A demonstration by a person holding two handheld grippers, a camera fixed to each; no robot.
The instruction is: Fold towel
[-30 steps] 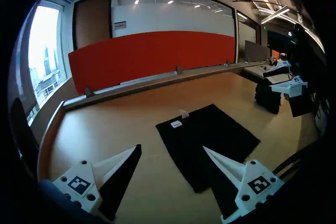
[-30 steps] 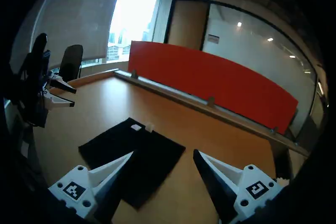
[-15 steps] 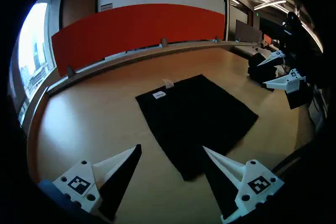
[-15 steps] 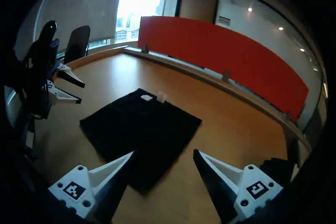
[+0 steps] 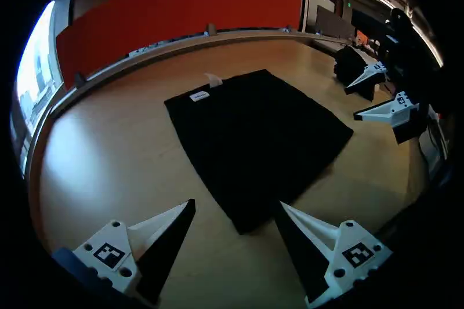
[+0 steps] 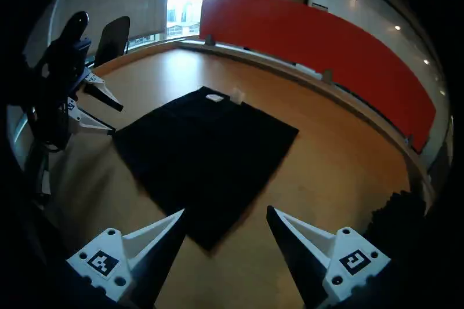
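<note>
A black towel (image 5: 255, 135) (image 6: 203, 146) lies flat on the wooden table, a white tag (image 5: 199, 97) (image 6: 215, 98) near its far edge. In the left gripper view my left gripper (image 5: 235, 210) hovers open above the towel's near corner, nothing between its fingers. Farther off to the right in that view is the right gripper (image 5: 355, 101), its fingers apart. In the right gripper view my right gripper (image 6: 226, 216) is open over the towel's near edge, and the left gripper (image 6: 111, 117) shows at the left, open, beside the towel's left corner.
A red partition (image 5: 174, 13) (image 6: 313, 42) runs along the table's far edge. A dark folded pile (image 5: 348, 62) (image 6: 400, 216) sits at the table's right end. Black chairs (image 6: 113, 39) stand by the window. Bare wood (image 5: 104, 146) surrounds the towel.
Both grippers have tilted down and come closer to the towel, which now looms larger and lower in each view. The towel itself has not moved. Both stay open.
</note>
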